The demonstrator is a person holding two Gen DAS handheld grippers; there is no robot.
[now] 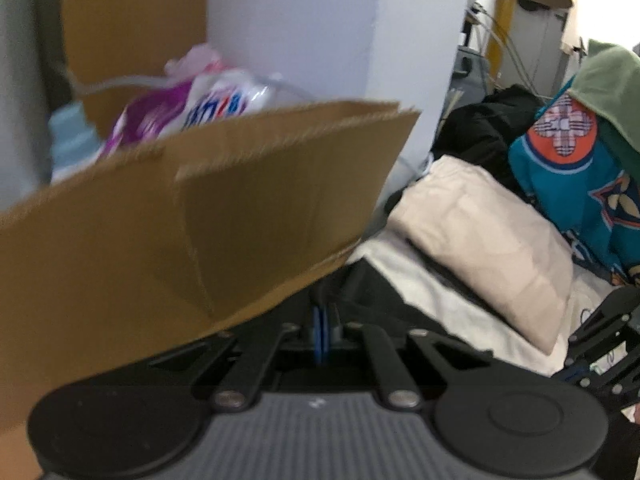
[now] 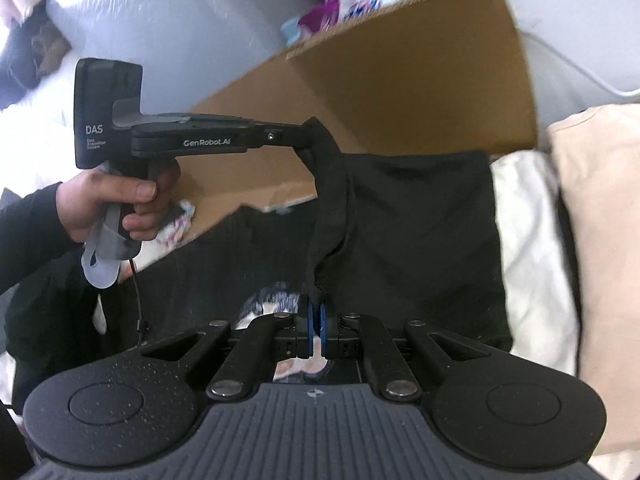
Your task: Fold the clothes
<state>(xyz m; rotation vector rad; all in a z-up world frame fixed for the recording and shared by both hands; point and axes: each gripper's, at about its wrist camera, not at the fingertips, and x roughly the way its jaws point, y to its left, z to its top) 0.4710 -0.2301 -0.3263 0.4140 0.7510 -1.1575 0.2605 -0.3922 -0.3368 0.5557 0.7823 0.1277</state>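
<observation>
A black garment [image 2: 420, 240] with a pale print [image 2: 276, 300] lies spread on the bed's white sheet [image 2: 528, 240]. One edge of it is lifted into a taut fold between both tools. My right gripper [image 2: 318, 328] is shut on the lower end of that fold, blue pads pressed together on the cloth. A hand [image 2: 108, 204] holds my left gripper [image 2: 310, 132], which is shut on the upper end with cloth draped over its tip. In the left wrist view the left gripper [image 1: 322, 332] shows closed blue pads with black cloth [image 1: 372, 304] at them, half hidden by a cardboard flap.
An open cardboard box [image 2: 400, 80] [image 1: 200, 220] holding plastic packets [image 1: 192, 108] stands close behind the garment. A beige pillow [image 1: 480, 240] [image 2: 600, 240] lies to the right, with teal patterned fabric [image 1: 568, 184] and dark clothes [image 1: 480, 132] beyond it.
</observation>
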